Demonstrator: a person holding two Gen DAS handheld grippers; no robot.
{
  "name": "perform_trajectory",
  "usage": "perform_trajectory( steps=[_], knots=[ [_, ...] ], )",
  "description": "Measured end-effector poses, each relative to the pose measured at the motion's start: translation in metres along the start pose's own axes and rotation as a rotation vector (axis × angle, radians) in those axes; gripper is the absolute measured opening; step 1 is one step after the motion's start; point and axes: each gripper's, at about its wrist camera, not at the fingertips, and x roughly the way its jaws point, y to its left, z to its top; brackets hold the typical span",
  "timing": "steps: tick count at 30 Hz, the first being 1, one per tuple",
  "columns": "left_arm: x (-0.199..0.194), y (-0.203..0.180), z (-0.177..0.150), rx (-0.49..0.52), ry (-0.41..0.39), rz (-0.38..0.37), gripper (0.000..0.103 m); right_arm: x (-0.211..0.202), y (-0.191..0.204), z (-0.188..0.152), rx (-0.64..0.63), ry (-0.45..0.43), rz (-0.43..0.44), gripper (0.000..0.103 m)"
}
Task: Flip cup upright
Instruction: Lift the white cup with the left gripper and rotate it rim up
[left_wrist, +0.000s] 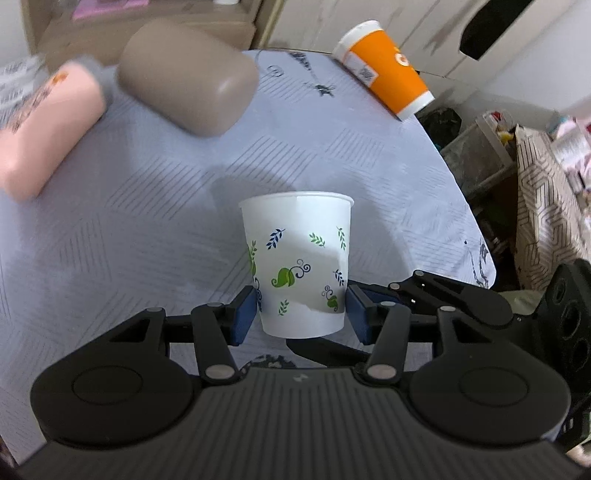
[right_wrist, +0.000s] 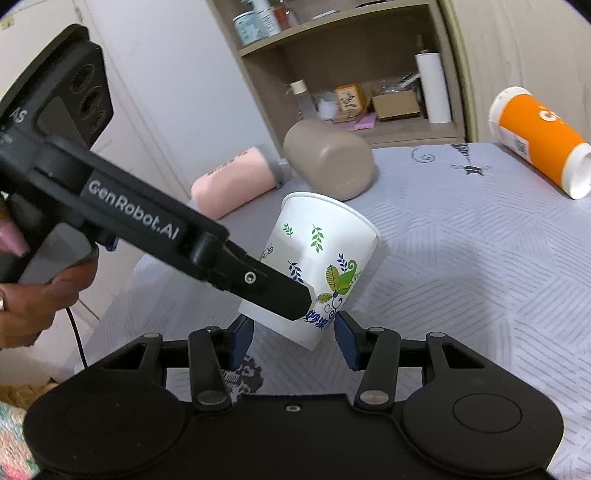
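A white paper cup (left_wrist: 299, 262) with green and blue leaf prints stands mouth up between the blue pads of my left gripper (left_wrist: 301, 314), which is shut on its lower part. In the right wrist view the cup (right_wrist: 321, 258) is tilted and held above the table by the left gripper's black finger (right_wrist: 273, 288). My right gripper (right_wrist: 293, 341) is open just below the cup's base, and its pads do not touch the cup.
A grey-blue patterned cloth (left_wrist: 147, 229) covers the table. On it lie an orange cup (left_wrist: 388, 70), a taupe container (left_wrist: 188, 77) and a pink bottle (left_wrist: 48, 125), all on their sides. A wooden shelf (right_wrist: 351, 74) stands behind the table. The table edge (left_wrist: 476, 229) is to the right.
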Motion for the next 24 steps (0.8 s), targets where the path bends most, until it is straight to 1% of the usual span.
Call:
perform_trajectory(
  steps=[3, 5, 6, 7, 8, 9, 10, 11, 13, 15, 18, 20, 22, 24],
  knots=[
    [0.0, 0.009, 0.0, -0.025, -0.002, -0.033, 0.052, 0.002, 0.0, 0.002, -0.004, 0.004, 0.003, 0.056],
    [-0.002, 0.011, -0.002, -0.033, -0.026, -0.048, 0.051, 0.004, -0.002, 0.005, 0.005, 0.013, 0.014, 0.056],
    [-0.003, 0.01, -0.002, -0.014, -0.034, -0.06, 0.051, 0.003, -0.003, 0.006, 0.008, 0.021, 0.015, 0.058],
    [-0.006, 0.01, -0.002, -0.002, -0.034, -0.079, 0.052, 0.001, -0.004, 0.005, 0.006, 0.027, 0.015, 0.063],
    [-0.007, 0.009, -0.003, 0.004, -0.035, -0.097, 0.055, 0.002, -0.005, 0.007, 0.002, 0.028, 0.014, 0.066],
    [-0.008, 0.007, -0.001, 0.006, -0.04, -0.107, 0.057, 0.001, -0.006, 0.01, 0.002, 0.024, 0.018, 0.072],
    [-0.01, 0.006, -0.001, 0.017, -0.053, -0.112, 0.061, -0.002, -0.007, 0.01, 0.006, 0.021, 0.025, 0.075],
    [-0.011, 0.005, -0.001, 0.03, -0.069, -0.106, 0.067, -0.003, -0.008, 0.013, 0.012, 0.021, 0.035, 0.076],
    [-0.013, 0.006, 0.001, 0.036, -0.092, -0.099, 0.07, -0.004, -0.011, 0.017, 0.023, 0.025, 0.051, 0.081],
    [-0.01, 0.011, 0.004, 0.018, -0.095, -0.12, 0.071, -0.004, -0.011, 0.022, 0.022, 0.031, 0.056, 0.084],
    [-0.002, 0.02, 0.006, -0.014, -0.087, -0.135, 0.071, 0.0, -0.009, 0.029, -0.004, 0.05, 0.037, 0.086],
    [0.004, 0.025, 0.005, -0.024, -0.083, -0.146, 0.071, 0.005, -0.008, 0.035, -0.014, 0.073, 0.042, 0.086],
    [0.009, 0.029, 0.006, -0.036, -0.079, -0.164, 0.071, 0.011, -0.011, 0.039, -0.002, 0.095, 0.044, 0.086],
    [0.011, 0.033, 0.005, -0.041, -0.079, -0.18, 0.071, 0.015, -0.015, 0.044, 0.042, 0.104, 0.027, 0.086]
  ],
)
